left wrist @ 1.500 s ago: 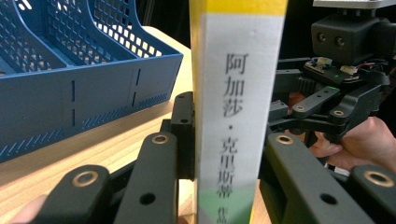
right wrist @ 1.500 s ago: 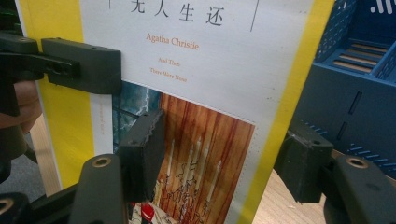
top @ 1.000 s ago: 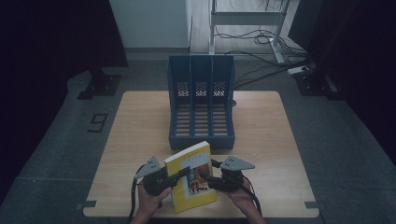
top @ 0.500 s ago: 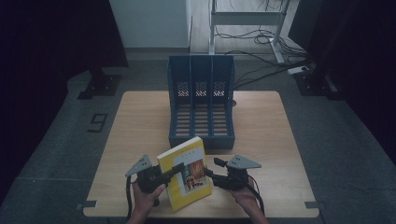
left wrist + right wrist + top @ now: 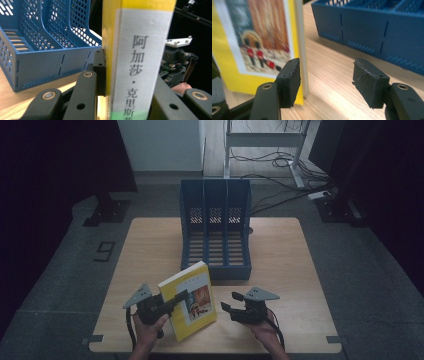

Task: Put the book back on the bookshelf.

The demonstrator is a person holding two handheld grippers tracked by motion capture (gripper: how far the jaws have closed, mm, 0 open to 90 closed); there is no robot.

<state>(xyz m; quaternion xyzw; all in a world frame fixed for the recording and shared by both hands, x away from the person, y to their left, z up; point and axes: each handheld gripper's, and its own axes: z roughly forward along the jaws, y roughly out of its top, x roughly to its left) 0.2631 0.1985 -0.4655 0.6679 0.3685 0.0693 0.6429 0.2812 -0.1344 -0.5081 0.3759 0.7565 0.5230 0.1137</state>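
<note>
Dark floor and black curtains surround a pale wooden table [image 5: 280,270], seen from the person's side. Nearest, at the table's front edge, two hands each carry a pair of tongs. Left tongs [image 5: 172,304]: jaws clamped on the spine edge of a yellow book [image 5: 192,297], which stands nearly upright on the table, tilted slightly, its picture cover turned toward the right tongs. In the left gripper view the white spine with printed characters [image 5: 140,62] rises between the black jaws, one pad pressed flat against the yellow cover. Right tongs [image 5: 226,307]: jaws apart, nothing between them, and they have just been opening. They sit just beside the book's free edge, not touching it; in the right gripper view the left pad [image 5: 290,80] stands in front of the cover's lower corner and bare wood [image 5: 329,82] shows between the pads. Beyond both tongs, toward the far side of the table, stands a blue mesh file rack [image 5: 216,227] with three compartments, its low front wall near the book's top edge but apart from it. Farther off: a desk frame and cables on the floor [image 5: 270,157].
</note>
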